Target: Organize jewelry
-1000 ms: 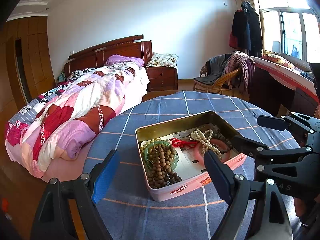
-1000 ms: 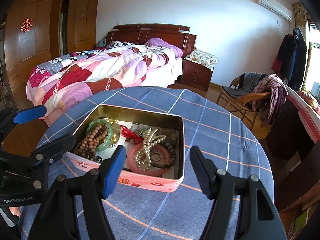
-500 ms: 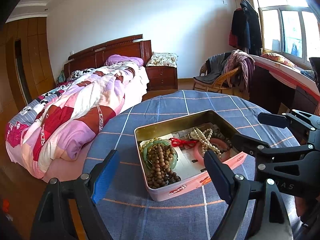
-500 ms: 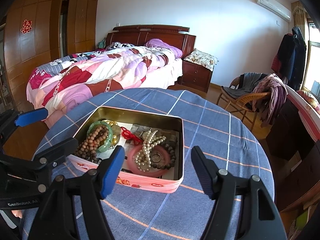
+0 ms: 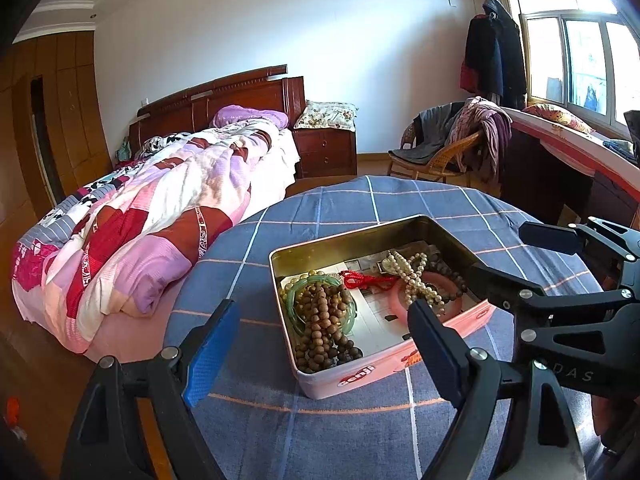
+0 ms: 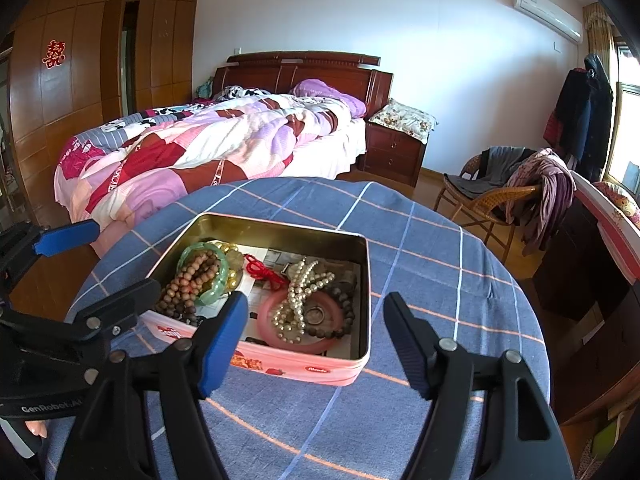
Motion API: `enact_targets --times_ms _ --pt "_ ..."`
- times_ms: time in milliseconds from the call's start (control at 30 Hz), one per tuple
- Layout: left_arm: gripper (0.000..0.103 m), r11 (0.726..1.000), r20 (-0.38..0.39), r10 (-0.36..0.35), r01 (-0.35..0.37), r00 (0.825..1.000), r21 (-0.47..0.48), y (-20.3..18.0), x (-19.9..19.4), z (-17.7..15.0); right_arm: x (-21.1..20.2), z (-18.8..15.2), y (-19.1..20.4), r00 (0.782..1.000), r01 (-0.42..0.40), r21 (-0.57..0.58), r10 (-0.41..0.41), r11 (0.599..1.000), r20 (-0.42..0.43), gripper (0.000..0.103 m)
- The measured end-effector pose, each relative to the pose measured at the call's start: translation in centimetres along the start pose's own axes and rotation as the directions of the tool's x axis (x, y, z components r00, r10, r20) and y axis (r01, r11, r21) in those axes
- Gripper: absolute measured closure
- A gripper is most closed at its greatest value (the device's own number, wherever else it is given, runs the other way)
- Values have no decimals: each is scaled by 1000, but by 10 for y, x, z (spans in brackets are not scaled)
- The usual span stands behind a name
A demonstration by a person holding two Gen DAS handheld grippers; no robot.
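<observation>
Right hand-held gripper [image 6: 316, 338] jaws slightly wider than before.

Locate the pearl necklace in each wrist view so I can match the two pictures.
Left wrist: pearl necklace lies right of centre, in the far right part of the open tin, draped over the pink ring.
Right wrist: pearl necklace lies just left of centre, over the same pink ring.
Shared landmark: red cord beside the pearls.

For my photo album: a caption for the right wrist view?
Open claw hovering before a pink metal tin of beaded jewelry on a blue checked tablecloth.
</observation>
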State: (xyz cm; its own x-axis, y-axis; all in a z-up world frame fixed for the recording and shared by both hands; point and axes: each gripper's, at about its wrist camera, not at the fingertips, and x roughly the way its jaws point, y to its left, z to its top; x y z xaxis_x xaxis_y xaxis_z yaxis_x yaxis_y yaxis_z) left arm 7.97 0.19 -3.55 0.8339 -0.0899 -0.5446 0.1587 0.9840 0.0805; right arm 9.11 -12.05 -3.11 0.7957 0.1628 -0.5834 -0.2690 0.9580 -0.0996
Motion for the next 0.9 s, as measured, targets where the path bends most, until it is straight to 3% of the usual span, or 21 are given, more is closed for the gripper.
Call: enact_targets --times_ms 367,900 --pt "17 999 -18 21 -22 1000 -24 3 7 -4 -2 2 2 1000 7 -4 -7 1000 10 29" --pt "13 997 3 69 -69 998 21 1 4 -7 0 0 0 1000 6 -1 -6 1000 5 27"
